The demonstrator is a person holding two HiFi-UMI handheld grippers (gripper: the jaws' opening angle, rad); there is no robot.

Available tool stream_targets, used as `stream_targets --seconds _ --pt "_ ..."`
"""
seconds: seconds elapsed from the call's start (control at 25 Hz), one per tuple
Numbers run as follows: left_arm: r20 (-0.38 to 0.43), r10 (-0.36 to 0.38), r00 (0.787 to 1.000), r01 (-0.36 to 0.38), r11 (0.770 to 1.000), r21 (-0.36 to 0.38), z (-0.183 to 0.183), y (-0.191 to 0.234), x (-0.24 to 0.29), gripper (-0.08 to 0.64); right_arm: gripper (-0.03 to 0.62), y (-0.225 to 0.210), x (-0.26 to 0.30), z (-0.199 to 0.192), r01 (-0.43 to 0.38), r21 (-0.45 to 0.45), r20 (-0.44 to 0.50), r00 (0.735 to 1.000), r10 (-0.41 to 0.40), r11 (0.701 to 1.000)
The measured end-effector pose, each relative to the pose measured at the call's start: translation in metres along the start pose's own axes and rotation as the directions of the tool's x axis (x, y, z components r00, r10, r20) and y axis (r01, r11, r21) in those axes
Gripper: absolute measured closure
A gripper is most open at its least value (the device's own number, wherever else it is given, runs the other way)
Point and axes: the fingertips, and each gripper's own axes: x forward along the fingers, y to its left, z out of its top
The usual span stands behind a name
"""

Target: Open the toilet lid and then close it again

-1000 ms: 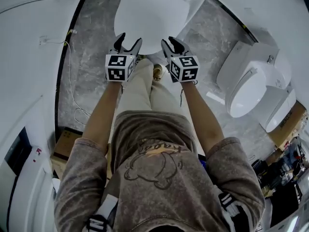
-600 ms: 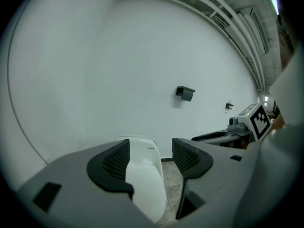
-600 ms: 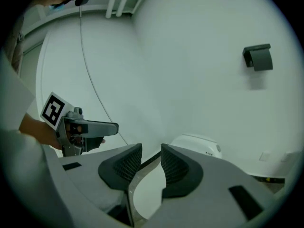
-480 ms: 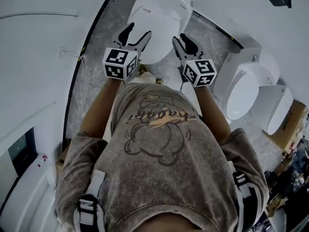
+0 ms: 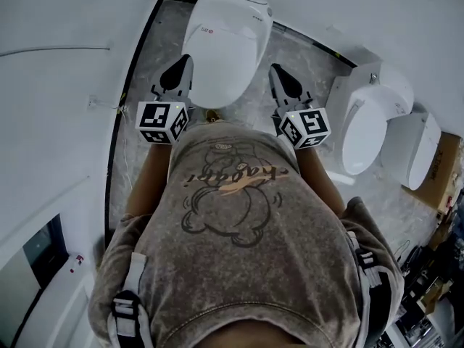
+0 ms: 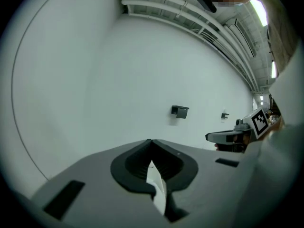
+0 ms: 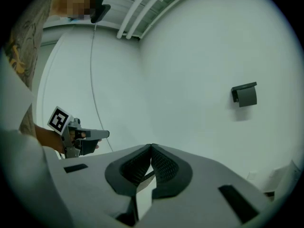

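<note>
In the head view the white toilet point(image 5: 226, 20) stands at the top centre on the grey stone floor, its oval lid point(image 5: 221, 60) down flat. My left gripper point(image 5: 185, 61) hangs left of the bowl and my right gripper point(image 5: 275, 69) right of it, both high above the floor and apart from the toilet. Each is shut with nothing between its jaws. The left gripper view shows the left gripper point(image 6: 151, 140) with its tips meeting against a bare white wall. The right gripper view shows the same of the right gripper point(image 7: 151, 146). Neither gripper view shows the toilet.
Another white toilet point(image 5: 368, 125) and a further white fixture point(image 5: 420, 151) stand to the right, with a cardboard box point(image 5: 446, 172) beyond. A thin cable point(image 5: 119, 122) runs along the floor's left edge. A dark bracket point(image 7: 245, 95) hangs on the wall ahead.
Both grippers have risen away from the lid's front edge and their jaws have gone from open to shut. The person has straightened up, so the toilet looks smaller and farther.
</note>
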Motion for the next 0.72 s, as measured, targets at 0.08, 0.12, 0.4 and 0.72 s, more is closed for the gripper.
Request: stream_targets --seconds 0.08,0.12,0.4,0.72 --pt "0.016 0.003 1.0 -0.003 1.0 0.004 -0.002 0.0 0.0 0.551 0.566 -0.004 0.0 0.0 0.023 -0.005 0.015 1.0 -0.023 1.0" --pt "0.021 0.006 1.0 -0.006 1.0 0.004 -0.004 0.001 0.0 0.551 0.566 -0.007 0.0 -0.001 0.036 -0.006 0.022 0.999 -0.036 0.999" --pt "0.018 0.02 1.0 -0.02 0.999 -0.027 -0.024 0.002 -0.001 0.551 0.566 -0.017 0.002 -0.011 0.09 0.011 0.019 0.996 -0.091 0.996" --pt "0.008 0.032 0.999 -0.032 0.998 -0.052 -0.03 0.002 -0.005 0.551 0.566 -0.014 -0.001 -0.012 0.094 0.018 0.017 0.995 -0.095 0.995"
